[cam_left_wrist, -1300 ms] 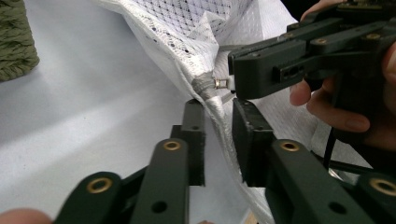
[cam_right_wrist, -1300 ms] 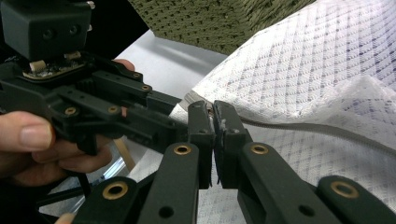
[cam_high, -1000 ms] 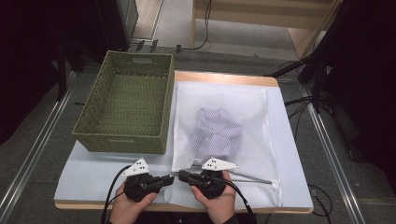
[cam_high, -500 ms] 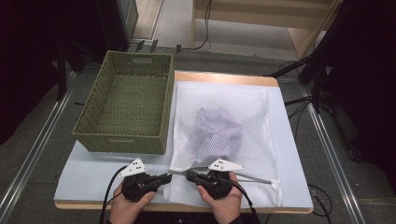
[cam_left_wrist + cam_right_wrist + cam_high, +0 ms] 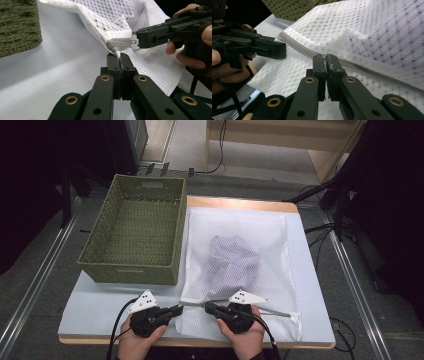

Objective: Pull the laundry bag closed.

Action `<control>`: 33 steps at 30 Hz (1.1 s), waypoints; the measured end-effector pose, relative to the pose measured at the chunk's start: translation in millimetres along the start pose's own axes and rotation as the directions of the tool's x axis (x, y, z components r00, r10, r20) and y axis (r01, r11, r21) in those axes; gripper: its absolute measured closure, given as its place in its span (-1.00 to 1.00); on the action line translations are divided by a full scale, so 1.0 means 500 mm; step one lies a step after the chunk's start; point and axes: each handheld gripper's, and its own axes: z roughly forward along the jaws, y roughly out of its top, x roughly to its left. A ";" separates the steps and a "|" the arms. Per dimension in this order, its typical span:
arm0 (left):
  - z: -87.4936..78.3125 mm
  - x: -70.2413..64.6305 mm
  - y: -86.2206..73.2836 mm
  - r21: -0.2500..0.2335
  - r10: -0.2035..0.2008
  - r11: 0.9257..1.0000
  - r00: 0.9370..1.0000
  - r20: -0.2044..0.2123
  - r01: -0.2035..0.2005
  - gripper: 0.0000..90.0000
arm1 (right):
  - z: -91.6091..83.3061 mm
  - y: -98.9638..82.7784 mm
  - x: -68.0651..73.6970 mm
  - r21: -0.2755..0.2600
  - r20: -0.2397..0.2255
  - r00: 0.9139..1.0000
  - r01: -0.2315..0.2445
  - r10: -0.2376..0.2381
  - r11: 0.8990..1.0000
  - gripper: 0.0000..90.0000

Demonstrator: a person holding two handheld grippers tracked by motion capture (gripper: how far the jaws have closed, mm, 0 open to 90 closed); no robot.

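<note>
A white mesh laundry bag (image 5: pixel 280 270) lies on the table with a pale purple garment (image 5: pixel 232 262) inside it. Its zipper (image 5: pixel 270 310) runs along the near edge. My left gripper (image 5: pixel 179 309) is shut on the bag's near left corner (image 5: pixel 117 47), at the zipper's end. Just right of it, my right gripper (image 5: pixel 206 306) is shut on the small metal zipper pull (image 5: pixel 324 60). In the left gripper view the right gripper (image 5: pixel 137 41) pinches the pull beside my own left gripper (image 5: pixel 120 56). The right gripper view shows the left gripper (image 5: pixel 283 51) at the left.
A green woven basket (image 5: pixel 100 270) stands at the table's left, beside the bag, with nothing visible in it. The white table top (image 5: pixel 100 305) shows bare in front of the basket. Cables trail from both grippers over the near edge.
My right gripper has shifted slightly to the right along the zipper, widening the gap to the left gripper. The left gripper has stayed put.
</note>
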 end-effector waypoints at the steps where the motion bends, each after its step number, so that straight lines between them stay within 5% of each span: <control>1: -0.001 0.001 0.000 0.000 0.000 1.000 1.000 0.000 0.000 1.00 | -0.002 0.000 -0.001 0.000 0.005 1.000 -0.001 0.001 1.000 0.96; 33: -0.003 0.000 0.002 -0.002 0.028 1.000 0.999 -0.016 -0.028 1.00 | -0.064 -0.016 -0.051 -0.021 0.072 0.997 -0.026 0.027 0.999 0.96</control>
